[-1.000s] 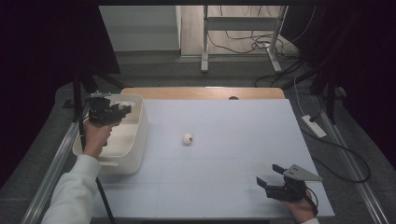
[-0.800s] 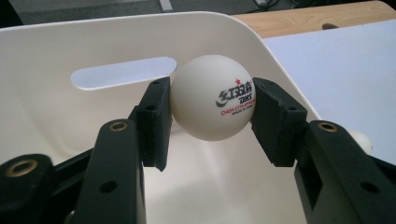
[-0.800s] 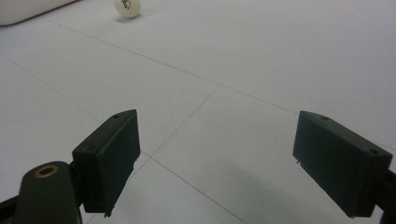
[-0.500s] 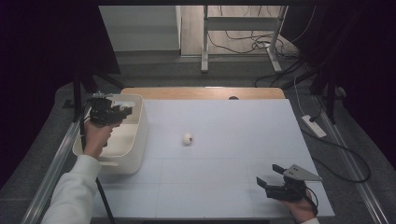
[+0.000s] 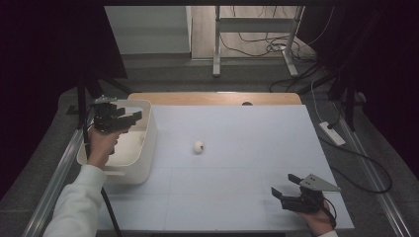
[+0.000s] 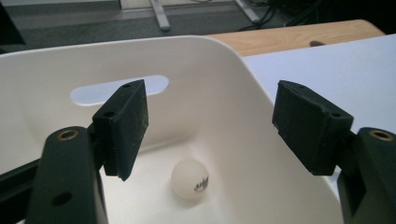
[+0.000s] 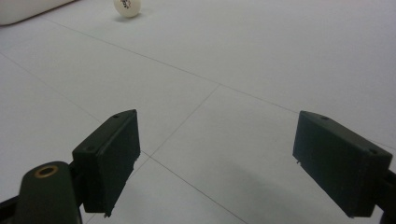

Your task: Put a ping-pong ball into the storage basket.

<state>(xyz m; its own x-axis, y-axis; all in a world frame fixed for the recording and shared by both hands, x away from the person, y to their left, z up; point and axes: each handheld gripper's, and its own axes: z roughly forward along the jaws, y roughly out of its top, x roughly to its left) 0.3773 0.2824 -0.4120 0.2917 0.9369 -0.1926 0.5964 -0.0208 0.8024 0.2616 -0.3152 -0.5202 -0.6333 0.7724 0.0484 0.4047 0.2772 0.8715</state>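
Fixed camera overlooks the counter [image 5: 237,143] from its near edge. Gripper cameras sit close: left inside the bin [image 6: 224,84], right skimming the counter, sharing the ball [image 7: 127,6].

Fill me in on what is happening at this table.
A person works with two black handheld grippers. The left gripper hangs open above the white plastic bin at the table's left edge, and a white ping-pong ball lies on the bin's floor. A second white ping-pong ball lies loose on the white table surface, near the middle. The right gripper sits open and low at the near right corner, aimed toward that loose ball and well short of it.
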